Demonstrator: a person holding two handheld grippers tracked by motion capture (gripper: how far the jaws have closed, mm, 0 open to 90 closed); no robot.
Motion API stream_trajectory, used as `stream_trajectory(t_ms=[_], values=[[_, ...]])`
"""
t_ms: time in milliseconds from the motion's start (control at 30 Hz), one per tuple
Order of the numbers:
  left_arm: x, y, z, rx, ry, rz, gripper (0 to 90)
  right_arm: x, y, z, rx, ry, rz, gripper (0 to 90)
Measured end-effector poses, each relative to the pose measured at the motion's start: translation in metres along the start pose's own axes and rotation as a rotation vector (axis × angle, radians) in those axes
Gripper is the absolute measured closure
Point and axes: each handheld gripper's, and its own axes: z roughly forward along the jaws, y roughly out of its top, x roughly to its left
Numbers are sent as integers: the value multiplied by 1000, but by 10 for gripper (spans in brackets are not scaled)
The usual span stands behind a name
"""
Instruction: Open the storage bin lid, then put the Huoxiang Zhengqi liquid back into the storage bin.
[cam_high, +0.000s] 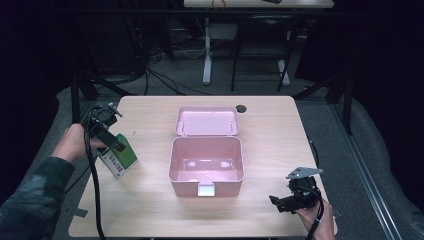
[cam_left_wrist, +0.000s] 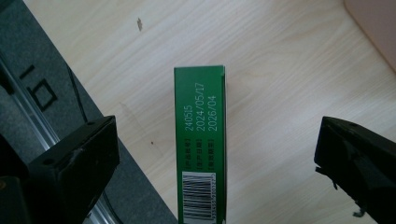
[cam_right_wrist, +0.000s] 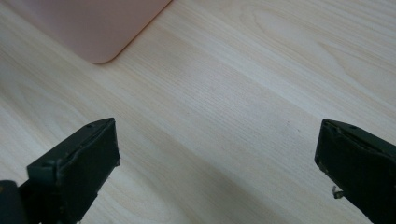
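A green carton (cam_high: 121, 154) with a white barcode label lies near the table's left edge. In the left gripper view the green carton (cam_left_wrist: 201, 140) shows its narrow printed side with dates and a barcode, centred between the wide-apart jaws without touching them. My left gripper (cam_high: 116, 145) hangs open just over it. An open pink box (cam_high: 206, 161) with its lid (cam_high: 206, 121) folded back stands mid-table, empty inside. My right gripper (cam_high: 276, 202) is open near the front right, above bare wood; a corner of the pink box (cam_right_wrist: 93, 28) appears at the upper left of its view.
The light wooden table (cam_high: 270, 135) has a small dark round cap (cam_high: 241, 108) behind the lid. The table's left edge and grey floor (cam_left_wrist: 28, 93) lie close beside the carton. Desk legs and cables stand in the dark beyond the table.
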Motion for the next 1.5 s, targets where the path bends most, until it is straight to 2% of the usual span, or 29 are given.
stream_trajectory(t_ms=[133,333,533,700,800,1033,1167,1500], values=[[5,-2,8,32,3,-18,18,-1,0,1,6,-7,-4,0],[12,-5,15,61,-15,-25,266,-1,1,2,14,-9,-7,0],[15,-1,22,109,-39,-14,378,1,2,4,26,-11,-24,0],[13,2,26,130,-54,-3,490,1,2,5,32,-12,-28,0],[10,3,27,136,-55,8,591,0,2,5,33,-13,-31,0],[9,3,26,134,-72,6,635,0,2,4,28,-16,-34,0],[6,5,24,147,-69,28,636,0,2,4,28,-15,-34,0],[2,10,-1,131,-48,70,637,0,2,4,36,-5,-40,0]])
